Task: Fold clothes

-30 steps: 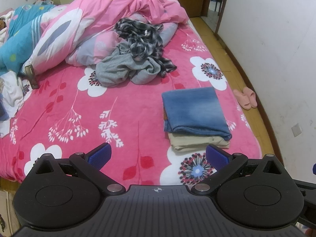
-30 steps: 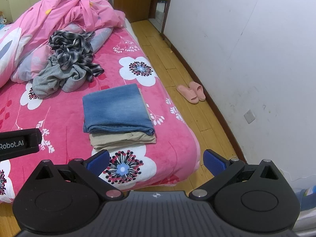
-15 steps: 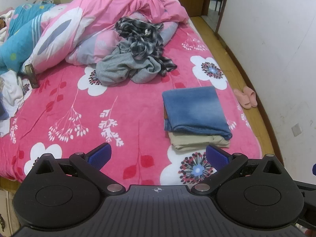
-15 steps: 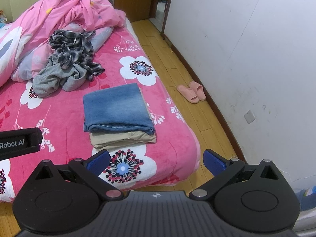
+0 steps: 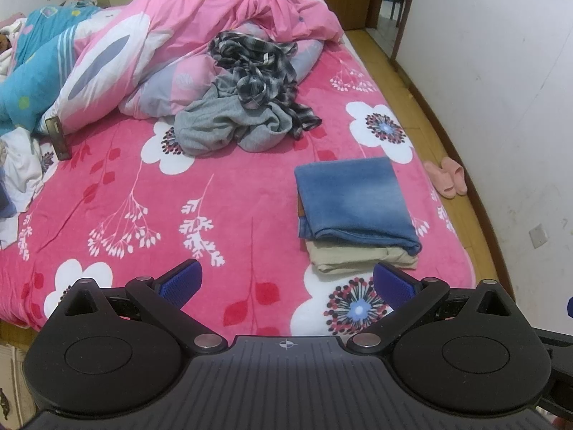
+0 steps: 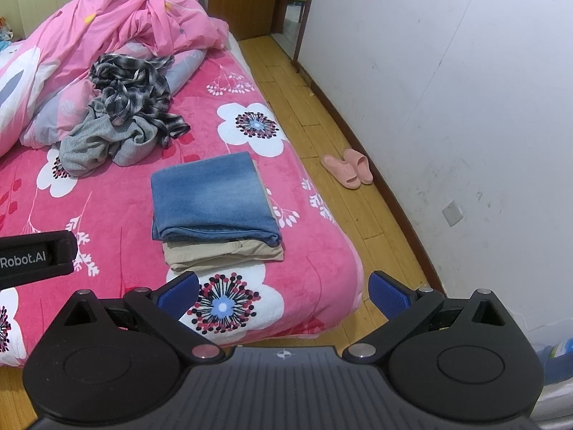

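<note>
Left wrist view: your left gripper [image 5: 284, 279] and right gripper [image 6: 283, 292] hang spread, empty, at the bed's foot; the crumpled plaid shirt [image 5: 256, 68] and grey garment [image 5: 222, 127] lie ahead up the bed, left gripper nearer.

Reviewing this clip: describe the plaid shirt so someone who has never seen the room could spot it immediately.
Start at the bed with the pink floral blanket, then look toward its far end where the rumpled pink duvet is heaped. At the duvet's near edge lies a loose pile, and the plaid shirt is its upper layer, on top of a plain grey garment. It is the only dark checked fabric, crumpled, unlike the folded jeans nearby.
</note>
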The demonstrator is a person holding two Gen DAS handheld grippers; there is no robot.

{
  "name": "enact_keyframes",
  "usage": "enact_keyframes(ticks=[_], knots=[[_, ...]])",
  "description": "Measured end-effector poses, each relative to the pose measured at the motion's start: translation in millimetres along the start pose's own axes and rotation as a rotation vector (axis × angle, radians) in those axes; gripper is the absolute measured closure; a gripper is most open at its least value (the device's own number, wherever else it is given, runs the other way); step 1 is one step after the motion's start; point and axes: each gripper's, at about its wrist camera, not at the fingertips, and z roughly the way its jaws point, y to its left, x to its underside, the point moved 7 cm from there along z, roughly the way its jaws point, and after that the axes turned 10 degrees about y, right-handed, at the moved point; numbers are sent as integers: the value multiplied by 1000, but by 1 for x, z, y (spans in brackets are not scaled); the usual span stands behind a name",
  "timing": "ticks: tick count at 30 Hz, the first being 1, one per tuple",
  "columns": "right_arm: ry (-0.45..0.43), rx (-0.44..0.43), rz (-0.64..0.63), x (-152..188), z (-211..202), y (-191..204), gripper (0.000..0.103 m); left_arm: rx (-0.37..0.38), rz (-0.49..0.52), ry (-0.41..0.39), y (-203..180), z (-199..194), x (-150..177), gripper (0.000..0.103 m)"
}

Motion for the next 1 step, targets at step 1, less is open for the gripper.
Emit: enact_keyframes(ticks=[1], knots=[[0,0,0,0,0,0,0,-1,0,0,0,0,0,0]])
